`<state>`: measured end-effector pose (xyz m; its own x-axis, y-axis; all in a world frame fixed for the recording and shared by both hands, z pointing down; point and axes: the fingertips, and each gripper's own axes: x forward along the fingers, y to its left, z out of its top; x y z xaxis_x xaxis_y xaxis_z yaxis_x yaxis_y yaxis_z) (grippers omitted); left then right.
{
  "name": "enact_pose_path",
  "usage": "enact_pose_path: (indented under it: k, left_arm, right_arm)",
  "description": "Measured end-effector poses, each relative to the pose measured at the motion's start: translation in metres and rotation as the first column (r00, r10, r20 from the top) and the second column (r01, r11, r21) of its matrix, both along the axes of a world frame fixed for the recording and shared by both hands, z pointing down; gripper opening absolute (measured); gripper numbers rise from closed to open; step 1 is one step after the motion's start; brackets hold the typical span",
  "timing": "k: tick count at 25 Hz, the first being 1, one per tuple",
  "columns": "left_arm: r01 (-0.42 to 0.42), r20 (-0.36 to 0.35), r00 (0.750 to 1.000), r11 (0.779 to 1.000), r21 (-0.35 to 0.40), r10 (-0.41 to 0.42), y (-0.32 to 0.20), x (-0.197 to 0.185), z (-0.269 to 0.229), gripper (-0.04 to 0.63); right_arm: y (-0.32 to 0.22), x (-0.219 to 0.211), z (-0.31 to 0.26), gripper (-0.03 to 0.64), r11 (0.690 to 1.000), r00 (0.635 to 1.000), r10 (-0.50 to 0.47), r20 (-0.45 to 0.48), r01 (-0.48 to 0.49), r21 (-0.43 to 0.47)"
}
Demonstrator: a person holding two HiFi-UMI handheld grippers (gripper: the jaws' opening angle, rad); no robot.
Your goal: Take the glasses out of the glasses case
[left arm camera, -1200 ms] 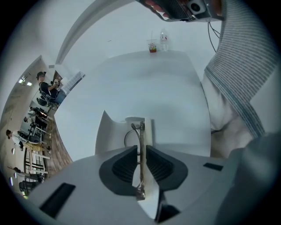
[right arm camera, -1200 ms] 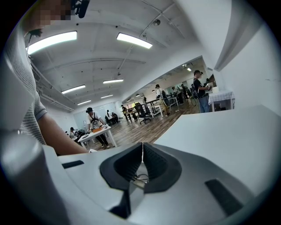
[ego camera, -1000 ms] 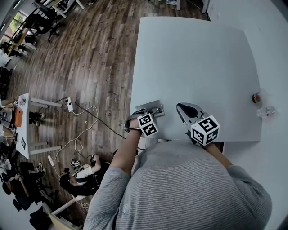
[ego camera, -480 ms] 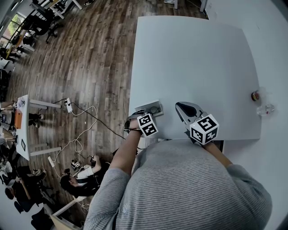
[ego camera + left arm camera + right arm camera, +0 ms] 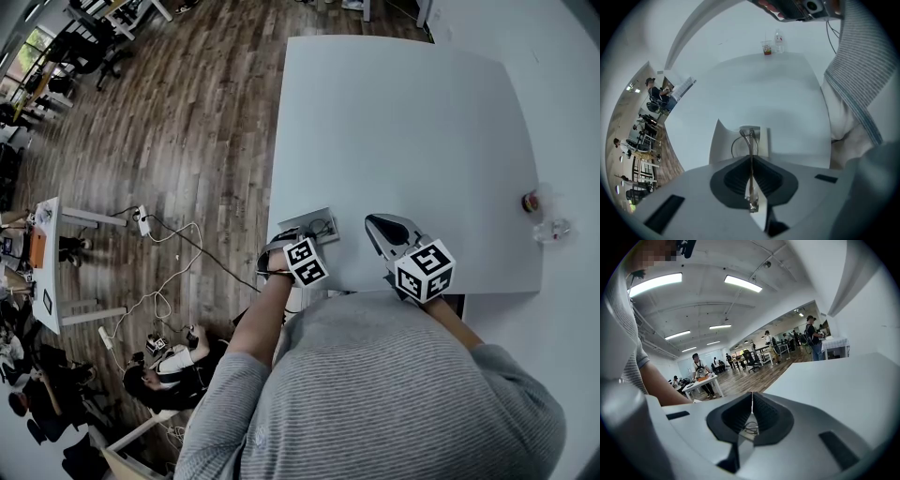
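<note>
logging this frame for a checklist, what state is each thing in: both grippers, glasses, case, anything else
left gripper: jaws shut on a thin arm of the glasses
right gripper: jaws shut, nothing between them
glasses: not yet out, lens end over the case
glasses case: open, lid raised
cup: upright
bottle: upright, beside the cup

left gripper (image 5: 751,161) fingers (image 5: 736,176) closed on glasses (image 5: 750,138) temple, at open case (image 5: 721,146)
</note>
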<state>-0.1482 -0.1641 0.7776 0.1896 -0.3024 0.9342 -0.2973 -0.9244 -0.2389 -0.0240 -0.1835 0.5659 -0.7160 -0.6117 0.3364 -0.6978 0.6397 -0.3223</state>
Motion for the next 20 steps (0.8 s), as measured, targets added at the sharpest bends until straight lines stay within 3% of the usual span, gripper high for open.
enact_pose_path:
  k: [13, 17, 20]
  left_arm:
    - [0.059, -0.035, 0.998, 0.998, 0.038, -0.057, -0.008, -0.002, -0.013, 0.026]
    - [0.117, -0.089, 0.990, 0.992, 0.036, -0.113, -0.009, -0.002, -0.016, 0.025]
    - [0.192, -0.161, 0.969, 0.981, 0.023, -0.186, -0.014, -0.002, -0.023, 0.025]
  right_arm:
    - [0.000, -0.003, -0.004, 0.015, 1.000, 1.000, -0.012, 0.003, 0.012, 0.014]
    - [0.002, -0.003, -0.004, 0.015, 1.000, 1.000, -0.013, 0.002, 0.013, 0.020]
    - [0.001, -0.002, -0.005, 0.015, 1.000, 1.000, -0.014, 0.003, 0.014, 0.023]
